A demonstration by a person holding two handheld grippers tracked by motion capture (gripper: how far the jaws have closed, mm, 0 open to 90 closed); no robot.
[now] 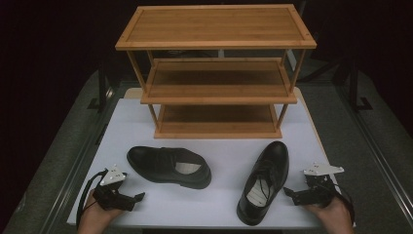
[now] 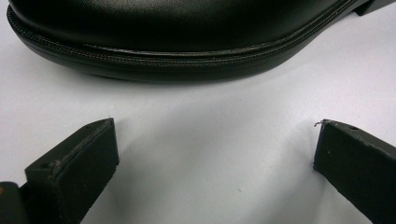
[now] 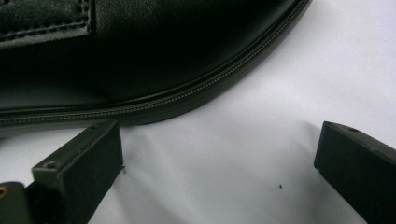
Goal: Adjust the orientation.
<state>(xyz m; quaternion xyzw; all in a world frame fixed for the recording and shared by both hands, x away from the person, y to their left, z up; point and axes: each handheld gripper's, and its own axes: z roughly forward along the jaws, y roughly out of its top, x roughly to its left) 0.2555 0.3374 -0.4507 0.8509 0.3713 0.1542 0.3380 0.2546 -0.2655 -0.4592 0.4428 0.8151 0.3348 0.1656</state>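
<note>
Two black leather dress shoes lie on the white table top [image 1: 219, 202]. The left shoe [image 1: 168, 165] lies crosswise, toe to the left; its welted side [image 2: 173, 42] fills the top of the left gripper view. The right shoe [image 1: 263, 181] points toe away, toward the rack; its sole edge [image 3: 140, 65] sits just beyond my right jaws. My left gripper [image 1: 139, 197] rests at the front left, open, nothing between its fingers [image 2: 79, 163]. My right gripper [image 1: 288, 192] sits at the front right, open beside the right shoe, with its left finger [image 3: 84, 163] close to the sole.
A three-tier wooden shoe rack [image 1: 216, 73] stands at the back of the table, its shelves bare. Dark floor and metal rails flank the table. White surface lies between the two shoes.
</note>
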